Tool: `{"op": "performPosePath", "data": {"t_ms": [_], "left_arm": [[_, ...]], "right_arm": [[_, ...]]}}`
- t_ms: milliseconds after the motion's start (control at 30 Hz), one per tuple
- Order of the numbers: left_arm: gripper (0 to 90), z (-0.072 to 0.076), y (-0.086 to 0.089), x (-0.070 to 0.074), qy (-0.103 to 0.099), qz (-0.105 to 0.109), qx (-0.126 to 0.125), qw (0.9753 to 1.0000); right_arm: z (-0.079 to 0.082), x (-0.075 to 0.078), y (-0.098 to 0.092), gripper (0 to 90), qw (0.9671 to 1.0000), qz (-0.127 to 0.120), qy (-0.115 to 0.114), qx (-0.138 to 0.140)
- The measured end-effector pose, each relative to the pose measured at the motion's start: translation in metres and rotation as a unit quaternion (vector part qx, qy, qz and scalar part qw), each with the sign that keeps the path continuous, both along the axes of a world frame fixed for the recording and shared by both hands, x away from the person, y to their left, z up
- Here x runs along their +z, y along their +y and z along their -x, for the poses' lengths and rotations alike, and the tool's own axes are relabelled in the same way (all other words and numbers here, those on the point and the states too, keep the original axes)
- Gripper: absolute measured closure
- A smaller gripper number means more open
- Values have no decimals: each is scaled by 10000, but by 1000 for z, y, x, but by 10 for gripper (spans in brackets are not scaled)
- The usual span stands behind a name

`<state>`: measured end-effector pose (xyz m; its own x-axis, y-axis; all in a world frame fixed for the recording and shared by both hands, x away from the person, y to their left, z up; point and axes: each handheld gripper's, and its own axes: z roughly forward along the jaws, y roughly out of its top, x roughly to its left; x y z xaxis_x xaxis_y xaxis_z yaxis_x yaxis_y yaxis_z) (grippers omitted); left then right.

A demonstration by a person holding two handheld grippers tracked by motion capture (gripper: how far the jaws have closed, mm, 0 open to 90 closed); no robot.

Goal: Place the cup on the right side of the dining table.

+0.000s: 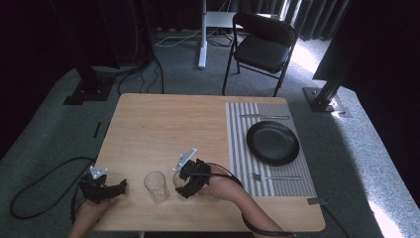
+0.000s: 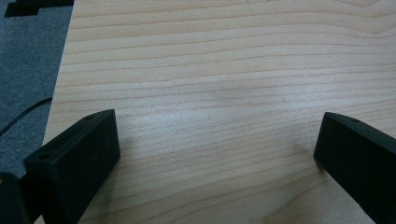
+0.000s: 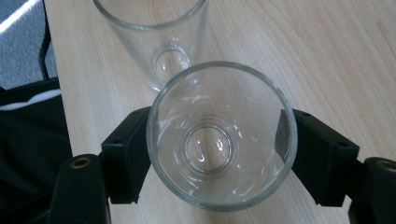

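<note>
High view: the right gripper (image 1: 184, 184) sits near the front edge of the wooden table (image 1: 163, 124), its jaws around a clear drinking glass (image 1: 179, 179) that stands upright on the wood. A second clear glass (image 1: 155, 186) stands just to its left, between the 2 grippers, close to the held one though I cannot tell whether they touch. The left gripper (image 1: 121, 187) rests at the table's front left corner, well apart from both glasses. On the right side of the table lies a striped placemat (image 1: 237, 144) with a black plate (image 1: 273, 143) on it, a fork (image 1: 275, 177) on the near side of the plate and a knife (image 1: 264, 117) on the far side. A black folding chair (image 1: 262, 47) stands on the carpet beyond the table. Right gripper view looks down into the held glass (image 3: 222, 135): 1 black jaw presses against each side of its wall, so the right gripper (image 3: 215, 149) pinches it, and the second glass (image 3: 156, 42) stands just beyond, its base close to the held rim. Left gripper view shows the left gripper (image 2: 217, 140) with its 2 jaws spread wide over bare wood grain (image 2: 224, 70), nothing between them.
</note>
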<state>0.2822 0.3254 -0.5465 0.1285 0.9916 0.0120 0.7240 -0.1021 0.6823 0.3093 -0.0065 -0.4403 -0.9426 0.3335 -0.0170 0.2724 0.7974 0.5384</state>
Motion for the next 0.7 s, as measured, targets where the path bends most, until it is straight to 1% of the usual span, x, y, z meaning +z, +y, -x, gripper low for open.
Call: {"op": "performPosePath", "data": {"t_ms": [233,467,633,700], "left_arm": [[6,0,0,0,-1,0,0,10000],[6,0,0,0,-2,1,0,10000],[6,0,0,0,0,2,-1,10000],[6,0,0,0,0,-6,-9,10000]], "right_arm": [[0,0,3,278,9998,187,-15,67],[0,2,5,280,9996,254,48,-110],[-3,3,7,282,9994,295,0,-196],[-5,3,6,281,9992,288,-12,-272]]}}
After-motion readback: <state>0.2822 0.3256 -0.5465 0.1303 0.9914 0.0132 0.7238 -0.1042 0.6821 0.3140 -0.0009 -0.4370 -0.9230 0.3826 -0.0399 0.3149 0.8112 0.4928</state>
